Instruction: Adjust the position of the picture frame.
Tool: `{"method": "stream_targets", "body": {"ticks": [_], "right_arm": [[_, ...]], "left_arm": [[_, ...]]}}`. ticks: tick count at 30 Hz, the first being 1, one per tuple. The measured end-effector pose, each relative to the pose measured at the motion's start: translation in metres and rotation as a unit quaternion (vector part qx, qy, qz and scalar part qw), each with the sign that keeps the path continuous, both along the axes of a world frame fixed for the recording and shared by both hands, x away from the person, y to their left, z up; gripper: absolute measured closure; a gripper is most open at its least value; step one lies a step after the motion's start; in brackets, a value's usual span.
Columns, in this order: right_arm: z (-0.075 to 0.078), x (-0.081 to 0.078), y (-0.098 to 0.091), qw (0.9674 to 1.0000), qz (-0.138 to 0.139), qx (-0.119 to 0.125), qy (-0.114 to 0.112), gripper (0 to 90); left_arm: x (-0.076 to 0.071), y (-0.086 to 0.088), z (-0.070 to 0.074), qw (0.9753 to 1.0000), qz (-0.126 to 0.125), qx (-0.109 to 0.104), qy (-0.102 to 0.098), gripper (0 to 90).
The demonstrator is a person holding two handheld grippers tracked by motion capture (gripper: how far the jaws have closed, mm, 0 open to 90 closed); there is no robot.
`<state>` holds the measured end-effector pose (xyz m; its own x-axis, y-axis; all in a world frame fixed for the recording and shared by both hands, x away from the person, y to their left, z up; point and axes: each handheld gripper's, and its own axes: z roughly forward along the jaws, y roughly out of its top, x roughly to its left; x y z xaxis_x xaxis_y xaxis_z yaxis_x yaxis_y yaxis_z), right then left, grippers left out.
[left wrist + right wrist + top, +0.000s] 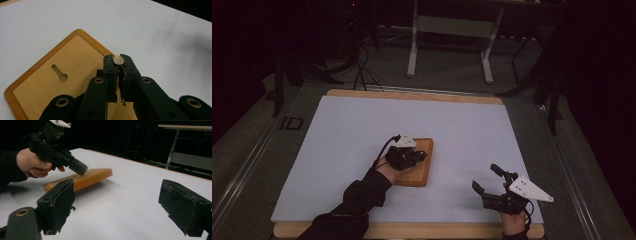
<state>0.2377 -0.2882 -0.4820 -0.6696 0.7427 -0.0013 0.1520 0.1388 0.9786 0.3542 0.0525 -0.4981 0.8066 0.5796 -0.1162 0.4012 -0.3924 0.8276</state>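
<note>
A white sheet [362, 150] is covering most of a wooden table [412, 231], whose pale edge is showing along the near and far sides. A wooden board [422, 172], rectangular with a darker rim, is lying flat near the middle of the sheet; in the left gripper view its upper face is showing a keyhole-shaped slot [60, 74].

The left gripper [418, 156], held in a person's left hand [388, 167] with a dark sleeve [357, 197] behind it, is hanging over the board with its nose angled down toward the wood. Its jaws are standing almost together, clamped on a small round silver disc [118, 60] that is sitting at their very tips, above the board's corner. Whether the tips are touching the board cannot be told.

The right gripper [488, 179] is resting well apart from the board, near the sheet's front right corner, its jaws standing wide apart with nothing between them. In the right gripper view the two black pads [58, 205] are framing the board and the other gripper farther off.
</note>
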Motion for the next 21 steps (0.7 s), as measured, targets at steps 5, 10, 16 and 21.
{"method": "stream_targets", "body": {"ticks": [5,10,16,21], "right_arm": [[0.0,0.0,0.0,1.0,0.002,0.0,0.0,13.1],[0.0,0.0,-0.001,1.0,0.004,0.0,0.0,13.1],[0.0,-0.001,-0.002,1.0,0.004,0.001,-0.001,13.1],[0.0,-0.001,-0.002,1.0,0.007,0.0,-0.001,13.1]], "left_arm": [[0.01,-0.014,-0.006,0.9999,0.003,0.009,0.011,85.1],[0.015,-0.026,-0.014,0.9997,0.0,0.023,0.008,85.0],[0.017,-0.032,-0.019,0.9993,-0.004,0.037,0.003,84.7],[0.016,-0.035,-0.021,0.9991,-0.004,0.042,0.0,84.6]]}}
